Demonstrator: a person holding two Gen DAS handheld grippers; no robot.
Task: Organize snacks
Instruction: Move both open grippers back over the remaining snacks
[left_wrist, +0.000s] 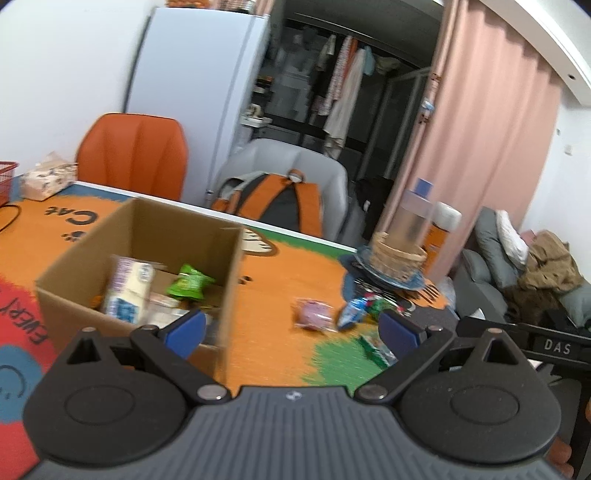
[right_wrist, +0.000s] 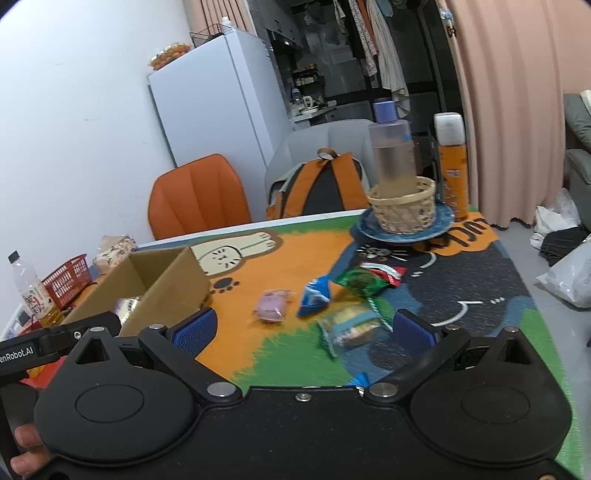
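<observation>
An open cardboard box (left_wrist: 136, 225) stands on the colourful mat and holds several snack packets, among them a green one (left_wrist: 190, 282) and a white-blue one (left_wrist: 127, 291). The box also shows in the right wrist view (right_wrist: 162, 280). Loose on the mat lie a pink packet (right_wrist: 271, 306), a blue packet (right_wrist: 314, 293), a green-red packet (right_wrist: 365, 278) and a clear packet with a sandwich biscuit (right_wrist: 351, 326). My left gripper (left_wrist: 291, 332) is open and empty, by the box's near right corner. My right gripper (right_wrist: 304, 328) is open and empty, above the clear packet.
A wicker basket (right_wrist: 404, 206) with a clear bottle stands on a blue plate (right_wrist: 439, 225) at the back right, beside an orange can (right_wrist: 452, 173). A red basket (right_wrist: 68, 278), a drink bottle (right_wrist: 31, 291) and a tissue box (left_wrist: 48, 179) sit at the left. Chairs stand behind the table.
</observation>
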